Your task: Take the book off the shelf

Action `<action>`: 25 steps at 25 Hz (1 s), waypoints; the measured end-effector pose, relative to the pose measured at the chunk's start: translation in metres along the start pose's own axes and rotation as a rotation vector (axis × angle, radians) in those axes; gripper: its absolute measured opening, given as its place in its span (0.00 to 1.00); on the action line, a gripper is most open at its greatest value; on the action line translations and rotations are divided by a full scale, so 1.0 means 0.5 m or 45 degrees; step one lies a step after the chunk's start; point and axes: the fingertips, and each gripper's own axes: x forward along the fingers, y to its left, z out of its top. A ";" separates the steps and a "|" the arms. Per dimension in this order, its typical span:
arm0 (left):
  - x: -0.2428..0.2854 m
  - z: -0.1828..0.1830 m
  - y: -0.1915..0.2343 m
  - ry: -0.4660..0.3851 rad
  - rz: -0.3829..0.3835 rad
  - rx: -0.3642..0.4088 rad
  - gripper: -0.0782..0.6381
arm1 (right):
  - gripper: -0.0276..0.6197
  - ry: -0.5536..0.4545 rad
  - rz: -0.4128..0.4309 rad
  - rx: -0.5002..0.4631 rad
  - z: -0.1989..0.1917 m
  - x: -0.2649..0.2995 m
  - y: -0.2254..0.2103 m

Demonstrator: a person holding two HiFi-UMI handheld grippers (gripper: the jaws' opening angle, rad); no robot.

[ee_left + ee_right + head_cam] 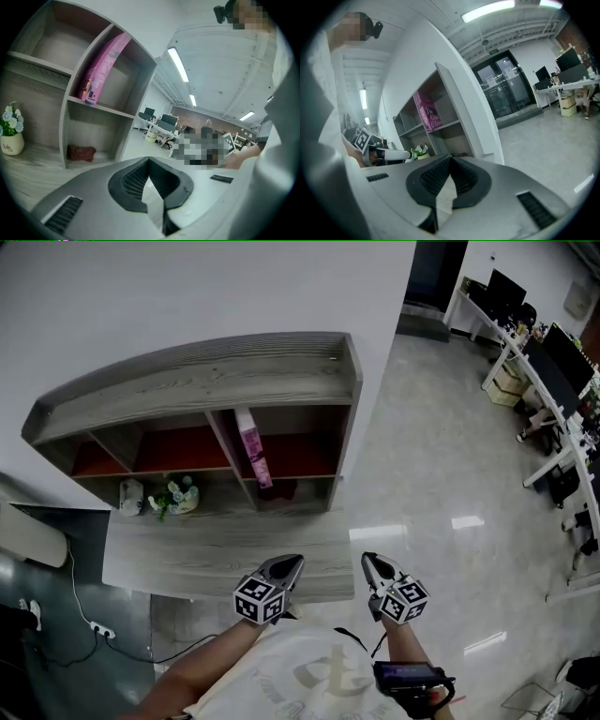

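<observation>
A pink book (253, 454) leans against the left wall of the upper right compartment of a grey wooden shelf (216, 371). The left gripper view shows the book (101, 68) up and to the left, and the right gripper view shows the book (426, 111) farther off. My left gripper (292, 562) and right gripper (370, 561) hover side by side over the front edge of the counter, well short of the book. The left gripper (149, 161) is shut and empty, and so is the right gripper (450, 159).
A white pot of flowers (173, 495) and a small white thing (131, 495) stand in the lower left compartment. A dark red bundle (80, 152) lies under the book's compartment. Office desks with monitors (539, 362) line the far right. A power strip with cables (98, 629) lies on the floor at left.
</observation>
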 end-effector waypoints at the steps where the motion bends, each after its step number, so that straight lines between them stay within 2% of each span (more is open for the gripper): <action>1: 0.001 0.007 0.010 -0.006 0.000 -0.001 0.11 | 0.05 0.003 0.004 -0.006 0.005 0.013 0.002; 14: -0.014 0.041 0.109 -0.039 -0.005 -0.031 0.11 | 0.05 0.046 0.006 -0.032 0.022 0.118 0.036; 21: -0.033 0.040 0.150 -0.061 0.045 -0.060 0.11 | 0.05 0.074 0.041 -0.050 0.023 0.159 0.043; 25: -0.037 0.036 0.167 -0.070 0.097 -0.081 0.11 | 0.05 0.096 0.095 -0.067 0.024 0.188 0.047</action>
